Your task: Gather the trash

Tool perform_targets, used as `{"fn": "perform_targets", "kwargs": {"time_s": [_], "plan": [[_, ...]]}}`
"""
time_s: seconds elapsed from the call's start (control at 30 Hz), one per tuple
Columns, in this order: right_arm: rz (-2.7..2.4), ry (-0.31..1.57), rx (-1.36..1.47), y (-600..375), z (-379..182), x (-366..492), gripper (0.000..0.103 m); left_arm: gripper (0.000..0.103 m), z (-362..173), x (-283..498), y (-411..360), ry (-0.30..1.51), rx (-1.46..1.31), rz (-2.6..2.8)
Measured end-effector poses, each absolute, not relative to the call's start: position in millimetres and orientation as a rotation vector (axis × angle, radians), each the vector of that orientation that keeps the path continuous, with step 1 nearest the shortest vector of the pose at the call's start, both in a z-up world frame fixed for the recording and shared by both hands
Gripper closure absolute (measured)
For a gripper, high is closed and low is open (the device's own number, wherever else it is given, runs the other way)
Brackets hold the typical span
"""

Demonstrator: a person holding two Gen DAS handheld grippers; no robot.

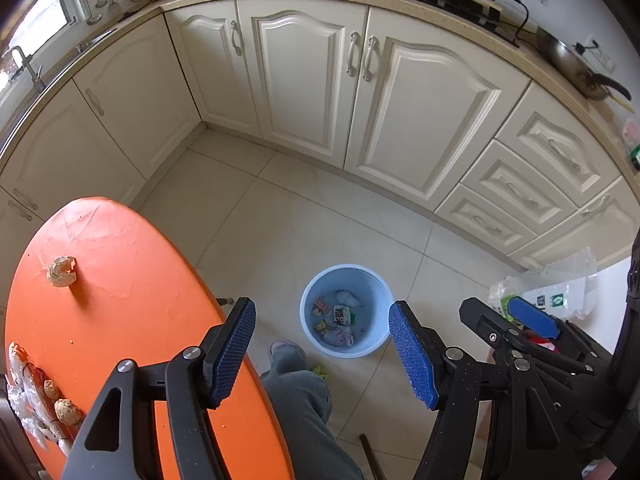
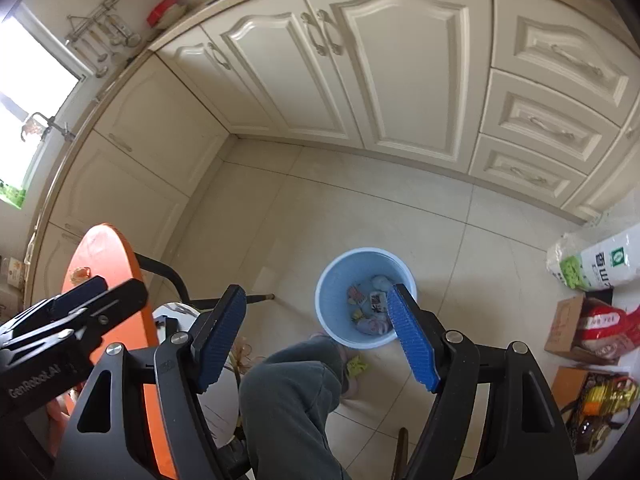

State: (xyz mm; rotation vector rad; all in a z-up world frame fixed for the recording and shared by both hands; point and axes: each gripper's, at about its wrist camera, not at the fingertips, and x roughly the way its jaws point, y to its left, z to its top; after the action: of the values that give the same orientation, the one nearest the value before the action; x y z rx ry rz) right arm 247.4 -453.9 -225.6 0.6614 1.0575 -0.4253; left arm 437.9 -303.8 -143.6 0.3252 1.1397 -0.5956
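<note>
Most of the trash lies in the blue bucket (image 1: pixel 347 311) on the tiled floor: wrappers and crumpled tissue. A crumpled paper ball (image 1: pixel 61 271) waits on the orange surface (image 1: pixel 120 300) to the left, more scraps at its near edge. The right gripper (image 2: pixel 316 336) hangs above the bucket, fingers apart and empty, likely placed for dropping. The left gripper (image 1: pixel 322 350) stands open, empty too. Cream cabinets (image 1: pixel 312 92) line the far wall.

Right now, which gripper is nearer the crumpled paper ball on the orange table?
Left. The left gripper hangs open over the table edge, with the paper ball beyond it; the right gripper sits farther off, above the bin.
</note>
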Motion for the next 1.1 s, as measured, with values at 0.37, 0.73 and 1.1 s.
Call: {"fn": "perform_targets", "kwargs": {"time_s": [0.37,0.73,1.1], "plan": [[-0.426,1.043,0.684,-442.5,-216.3,214.7,0.028,0.038,-131.5,415.1,-291.0,1.135,0.336,-0.605],[-0.41,0.987,0.643,-408.3,-179.3,185.7,0.027,0.038,-97.3,364.3,-238.8,1.078,0.301,-0.609],[-0.352,0.961,0.558,-350.6,-153.3,175.4,0.024,0.034,-65.6,314.0,-139.5,1.023,0.224,-0.541]]}}
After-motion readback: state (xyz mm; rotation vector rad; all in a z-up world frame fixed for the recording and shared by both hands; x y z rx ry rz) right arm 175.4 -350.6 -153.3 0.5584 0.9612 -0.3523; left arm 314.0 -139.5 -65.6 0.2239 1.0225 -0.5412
